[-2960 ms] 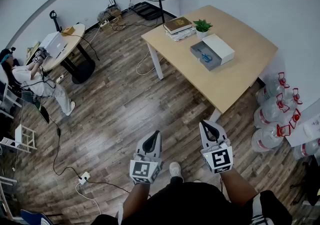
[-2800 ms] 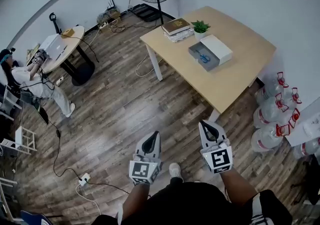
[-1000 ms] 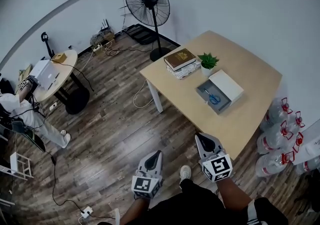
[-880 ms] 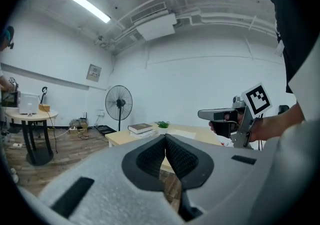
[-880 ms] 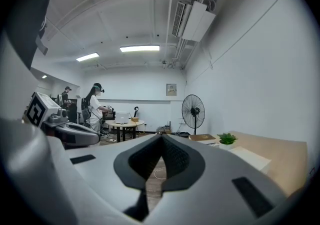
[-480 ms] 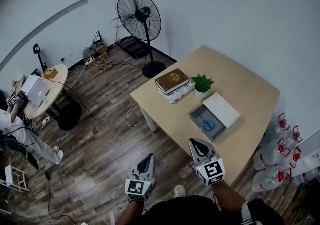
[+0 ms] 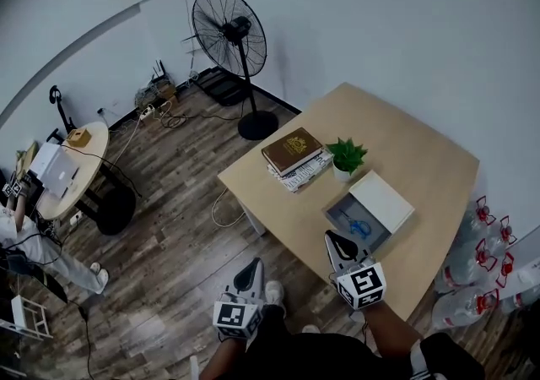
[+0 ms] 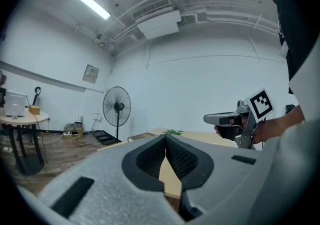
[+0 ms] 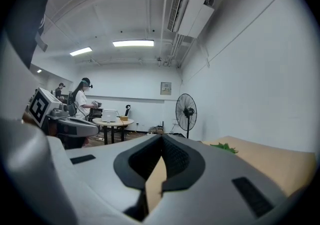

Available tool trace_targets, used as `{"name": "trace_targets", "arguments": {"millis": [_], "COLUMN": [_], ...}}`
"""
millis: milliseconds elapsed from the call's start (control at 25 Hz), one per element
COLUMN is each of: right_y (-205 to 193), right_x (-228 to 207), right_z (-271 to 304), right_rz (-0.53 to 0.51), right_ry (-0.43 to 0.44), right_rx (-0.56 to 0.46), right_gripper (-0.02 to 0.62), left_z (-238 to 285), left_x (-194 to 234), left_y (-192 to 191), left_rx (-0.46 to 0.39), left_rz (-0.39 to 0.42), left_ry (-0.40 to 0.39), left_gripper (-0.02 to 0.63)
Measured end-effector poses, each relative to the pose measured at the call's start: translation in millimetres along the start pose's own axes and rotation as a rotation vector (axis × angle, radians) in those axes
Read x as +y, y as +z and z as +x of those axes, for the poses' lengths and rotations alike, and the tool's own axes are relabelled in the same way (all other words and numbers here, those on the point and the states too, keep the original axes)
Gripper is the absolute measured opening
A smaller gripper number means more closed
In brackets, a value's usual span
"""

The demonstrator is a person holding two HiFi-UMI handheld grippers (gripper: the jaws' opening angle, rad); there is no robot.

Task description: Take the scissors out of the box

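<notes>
Blue-handled scissors [image 7: 361,227] lie inside an open grey box [image 7: 341,212] on the light wooden table [image 7: 422,159]. The box's white lid [image 7: 381,201] rests against its far side. My right gripper [image 7: 332,237] is shut and empty, its tip over the table's near edge just short of the box. My left gripper [image 7: 254,263] is shut and empty, over the floor left of the table. In the left gripper view the jaws [image 8: 165,137] meet, with the right gripper [image 8: 225,118] to the right. In the right gripper view the jaws [image 9: 161,137] meet too. Neither gripper view shows the scissors.
A stack of books [image 7: 293,152] and a small potted plant [image 7: 346,155] stand on the table behind the box. A standing fan [image 7: 228,32] is beyond the table. A round table [image 7: 63,169] stands at left, and water bottles [image 7: 472,285] sit on the floor at right.
I have walked up to the table. Both shut grippers have come forward with me, and the right one now reaches the table's near edge by the box.
</notes>
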State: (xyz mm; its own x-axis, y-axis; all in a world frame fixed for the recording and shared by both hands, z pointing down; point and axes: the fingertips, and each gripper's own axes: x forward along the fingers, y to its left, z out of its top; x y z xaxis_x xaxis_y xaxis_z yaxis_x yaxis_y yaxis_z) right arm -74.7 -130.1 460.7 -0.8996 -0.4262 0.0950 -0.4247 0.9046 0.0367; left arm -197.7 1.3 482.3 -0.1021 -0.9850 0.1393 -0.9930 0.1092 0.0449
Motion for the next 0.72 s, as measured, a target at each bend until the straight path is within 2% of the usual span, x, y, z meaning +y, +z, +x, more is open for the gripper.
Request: {"name": "trace_targets", "arguments": {"millis": [200,440,720], "right_y": [15.7,30.9,34.0], "right_x": [-24.8,-44.7,-69.3], "right_z": [38.3,85.4,124.0], "right_rz": [-0.027,-0.019,-0.034], "right_ry": [-0.091,-0.181,-0.247], "right_rx": [-0.026,-0.056,0.002], "right_gripper": [-0.006,-0.006,-0.006], "left_z": [48.3,110.8,164.9], "left_x": [28.1,66.8,87.4], "left_y": [17.5,36.8,45.1], "left_rx": [-0.037,-0.020,-0.016], "left_rz": [0.012,0.008,0.028], "left_ry": [-0.088,-0.170,-0.302], "left_gripper": [0.005,0.005,0.005]}}
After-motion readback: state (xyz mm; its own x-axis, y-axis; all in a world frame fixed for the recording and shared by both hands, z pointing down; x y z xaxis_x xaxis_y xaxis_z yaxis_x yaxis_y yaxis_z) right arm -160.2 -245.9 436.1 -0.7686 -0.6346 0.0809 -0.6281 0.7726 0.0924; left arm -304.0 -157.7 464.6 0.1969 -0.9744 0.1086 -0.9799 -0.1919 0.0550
